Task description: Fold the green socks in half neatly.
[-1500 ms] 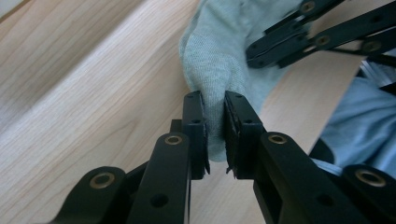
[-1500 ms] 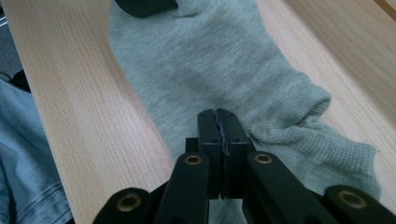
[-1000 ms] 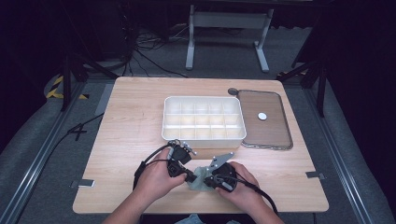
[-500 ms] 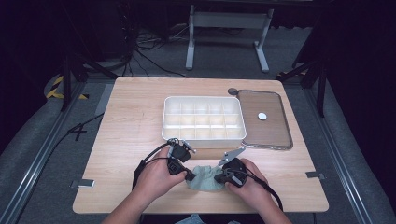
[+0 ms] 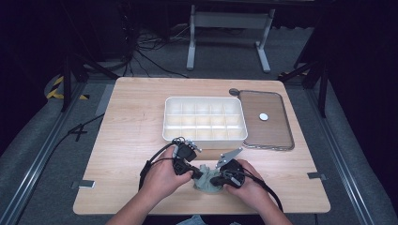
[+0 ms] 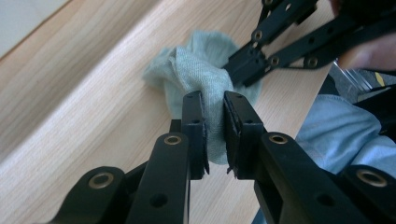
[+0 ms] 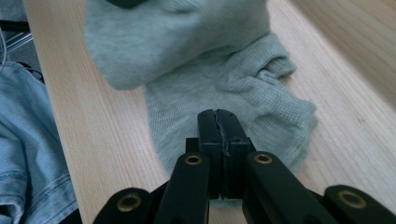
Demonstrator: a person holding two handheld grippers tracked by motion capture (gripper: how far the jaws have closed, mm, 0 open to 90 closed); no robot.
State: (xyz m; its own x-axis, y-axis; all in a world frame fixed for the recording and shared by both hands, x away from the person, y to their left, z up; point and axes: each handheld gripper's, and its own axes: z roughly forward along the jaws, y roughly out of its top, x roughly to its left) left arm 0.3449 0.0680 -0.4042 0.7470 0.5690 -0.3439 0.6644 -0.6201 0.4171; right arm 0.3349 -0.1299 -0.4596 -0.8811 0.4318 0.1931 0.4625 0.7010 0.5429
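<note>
Two hands meet at the near edge of the wooden bench (image 5: 131, 131), each holding a gripper over a small pale green sock (image 5: 206, 183). The left gripper (image 6: 214, 122) has a raised fold of the sock pinched between its jaws, which stand only as far apart as the cloth is thick. The right gripper (image 7: 218, 122) has its jaws pressed together, with almost no gap, at the near edge of the sock; a thin layer of the knit fabric appears to be caught between them, though the bite is too slight to be sure of how much.

In the right gripper view the sock lies crumpled on the bench, one part flat under the jaws and another part lifted up behind it. In the left gripper view the sock bunches up from the bench, with the right gripper's black arms reaching it from the far side. Blue denim shows just beyond the bench edge in both gripper views.

Farther back, near the middle of the bench, sits a white compartment tray (image 5: 205, 119). Just beside it, to the right, lies a brown tray (image 5: 267, 133) carrying a small white disc (image 5: 264, 116).
</note>
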